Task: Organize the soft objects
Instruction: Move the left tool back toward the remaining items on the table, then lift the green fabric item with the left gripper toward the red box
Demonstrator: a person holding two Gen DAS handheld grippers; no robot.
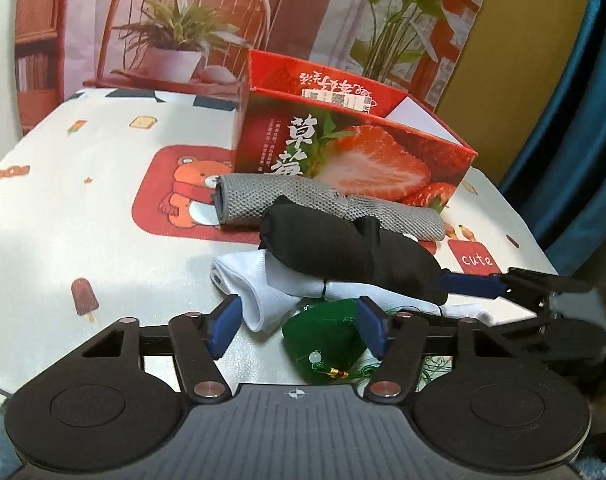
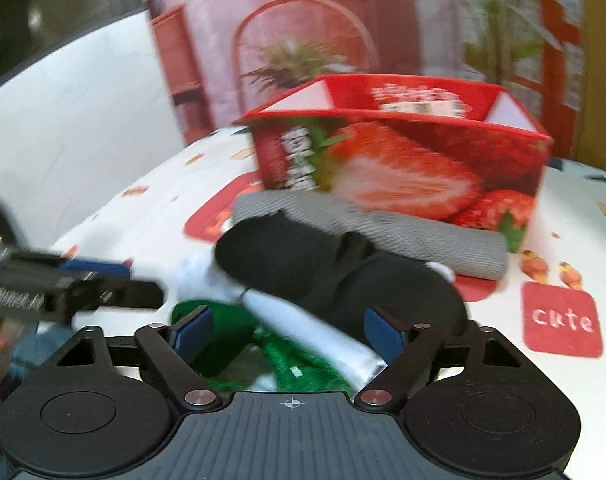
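A pile of soft things lies in front of an open red strawberry box point(image 1: 355, 152) point(image 2: 403, 160): a rolled grey cloth point(image 1: 327, 204) point(image 2: 383, 232), a black cloth point(image 1: 343, 248) point(image 2: 323, 268), white socks point(image 1: 263, 284) point(image 2: 303, 320) and a green pouch point(image 1: 323, 336) point(image 2: 303, 364). My left gripper point(image 1: 299, 324) is open, its blue pads on either side of the white sock end and green pouch. My right gripper point(image 2: 289, 332) is open, low over the green pouch and white sock; in the left wrist view it reaches in from the right point(image 1: 503, 286).
The table wears a white cartoon cloth point(image 1: 103, 200) with a red bear patch and a red "cute" patch point(image 2: 563, 320). A printed backdrop of a chair and plants point(image 1: 223, 28) stands behind the box. A blue curtain point(image 1: 583, 120) hangs at the right.
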